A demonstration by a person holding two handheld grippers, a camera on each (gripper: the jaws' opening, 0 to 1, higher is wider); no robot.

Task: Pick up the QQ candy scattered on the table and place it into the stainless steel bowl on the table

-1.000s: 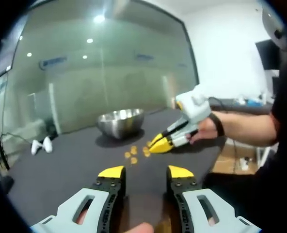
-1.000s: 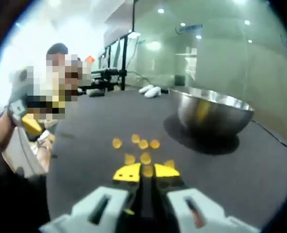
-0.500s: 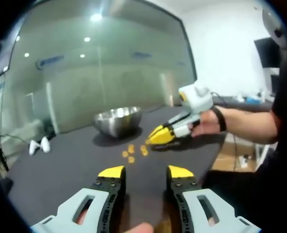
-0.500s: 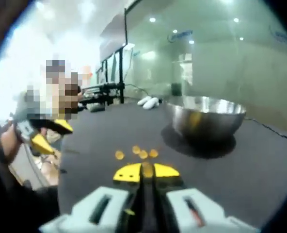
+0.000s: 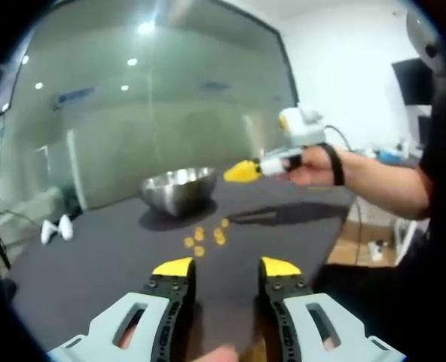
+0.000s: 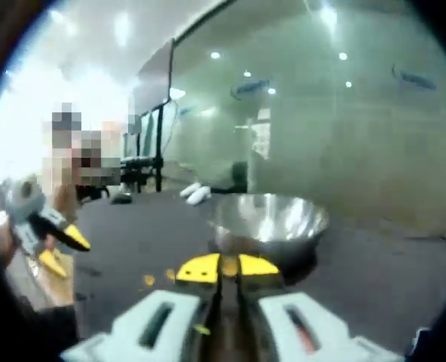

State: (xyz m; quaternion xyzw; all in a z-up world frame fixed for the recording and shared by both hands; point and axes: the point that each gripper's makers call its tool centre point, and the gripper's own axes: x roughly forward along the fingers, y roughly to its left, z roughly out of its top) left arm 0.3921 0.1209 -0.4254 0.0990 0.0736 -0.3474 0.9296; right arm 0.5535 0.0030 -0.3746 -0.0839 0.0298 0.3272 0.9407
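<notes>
The right gripper (image 6: 219, 269) sits low in the middle of the right gripper view. Its yellow tips are pinched almost together, and a small orange QQ candy (image 6: 229, 265) is squeezed between them. Just past the tips, in the middle of that picture, is the stainless steel bowl (image 6: 268, 222). The gripper looks lifted up off the table (image 6: 374, 279) and pointed at the bowl, so I think this candy is on its way in but has not been dropped yet.

In the left gripper view, the right gripper (image 5: 243, 172) pokes in from the right side, held by a hand (image 5: 307, 167), up in the air near the bowl (image 5: 178, 188). The left gripper (image 5: 227, 268) is at the bottom of its own view. Its two jaws stand apart with a clear gap, and nothing is in them.

A little bunch of yellow candies (image 5: 203, 237) lies on the dark table (image 5: 95, 264) in the middle of the left gripper view, in front of the bowl. So most of the job is left. I cannot tell if any candy is inside the bowl.

There is faint blue writing on the glass wall (image 6: 404, 151) in the upper part of both pictures, but it is too blurry to read.
</notes>
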